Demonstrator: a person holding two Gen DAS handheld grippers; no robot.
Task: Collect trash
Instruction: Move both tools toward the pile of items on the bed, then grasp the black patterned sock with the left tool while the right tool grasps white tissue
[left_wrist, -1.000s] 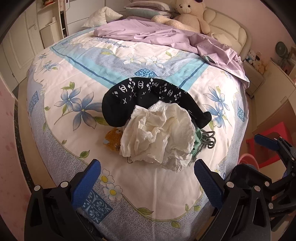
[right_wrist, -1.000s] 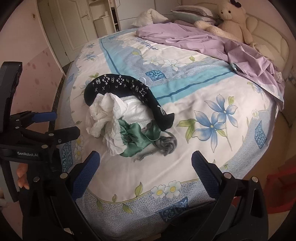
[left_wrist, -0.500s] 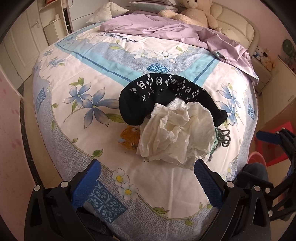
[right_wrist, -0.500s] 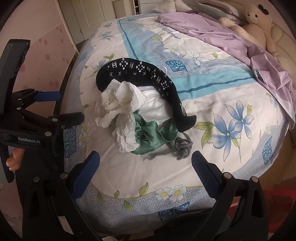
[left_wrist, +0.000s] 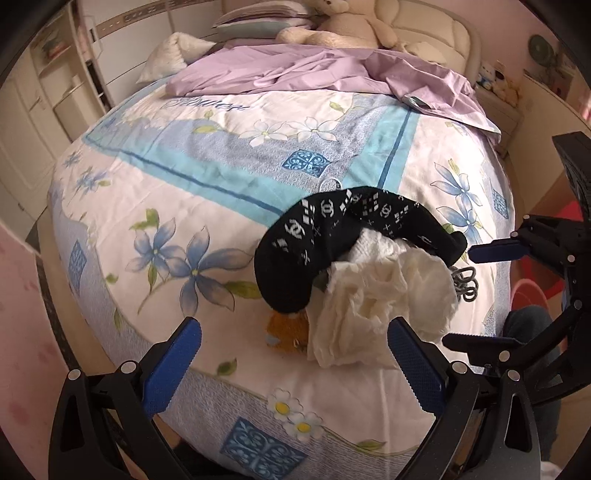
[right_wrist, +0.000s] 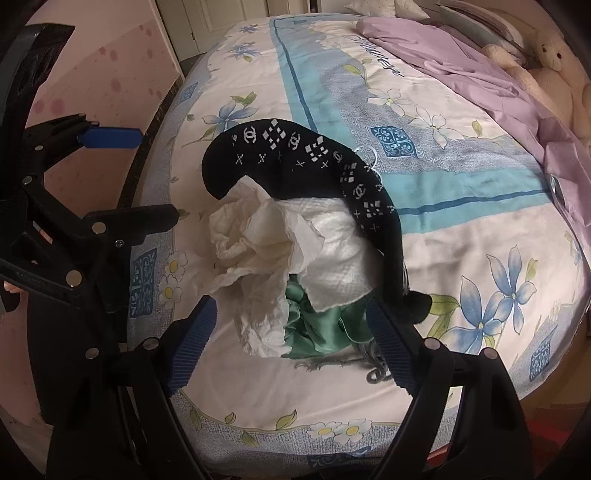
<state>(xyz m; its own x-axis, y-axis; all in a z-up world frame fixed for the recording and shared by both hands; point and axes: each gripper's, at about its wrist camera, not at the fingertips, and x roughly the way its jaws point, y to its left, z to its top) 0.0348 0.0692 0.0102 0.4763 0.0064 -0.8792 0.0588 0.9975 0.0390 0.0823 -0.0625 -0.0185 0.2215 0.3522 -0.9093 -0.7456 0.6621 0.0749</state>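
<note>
A pile lies near the bed's edge: crumpled white paper (left_wrist: 384, 306) (right_wrist: 266, 240), a black patterned sock (left_wrist: 332, 240) (right_wrist: 306, 155) arched over it, a green cloth (right_wrist: 321, 325), grey yarn (right_wrist: 373, 365) and a small orange thing (left_wrist: 288, 328). My right gripper (right_wrist: 291, 347) hovers just above the pile's near side. Its jaws are closing, with the paper's lower end and the green cloth between them, and the pads are not touching either. My left gripper (left_wrist: 293, 363) is open to the left of the paper, nothing between its fingers. Each gripper shows in the other's view (left_wrist: 480, 295) (right_wrist: 129, 175).
The flowered bedspread (left_wrist: 221, 184) slopes off toward me at the bed's edge. A purple sheet (left_wrist: 332, 70), pillows and a teddy bear (left_wrist: 347, 29) lie at the far end. A red bin or stool (left_wrist: 532, 291) stands on the floor at the right.
Both grippers have come closer to the pile. In the left view the pile has slid to the right. The right gripper's fingers now stand narrower, straddling the paper and green cloth.
</note>
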